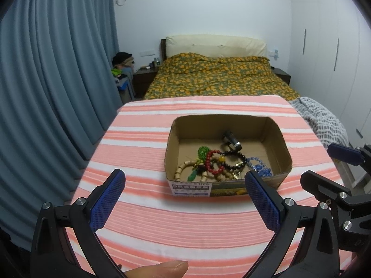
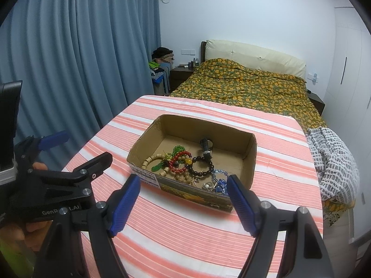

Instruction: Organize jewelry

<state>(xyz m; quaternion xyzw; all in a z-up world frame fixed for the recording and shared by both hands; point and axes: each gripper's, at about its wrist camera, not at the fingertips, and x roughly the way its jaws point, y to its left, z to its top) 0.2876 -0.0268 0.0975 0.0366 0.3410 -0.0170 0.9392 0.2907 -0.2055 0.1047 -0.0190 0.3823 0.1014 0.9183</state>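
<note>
An open cardboard box sits mid-table and holds a tangle of jewelry. In it lie a red bead bracelet, a dark bead bracelet, pale wooden beads, green beads, blue crystal beads and a small black cylinder. My left gripper hovers open before the box's near wall, with nothing between its blue pads. My right gripper is open and empty too, just right of the left one.
The table wears a pink-and-white striped cloth. A bed with a yellow-green cover lies behind it. Blue curtains hang at the left. A grey checked blanket is draped off the table's right edge. A thumb shows at the bottom.
</note>
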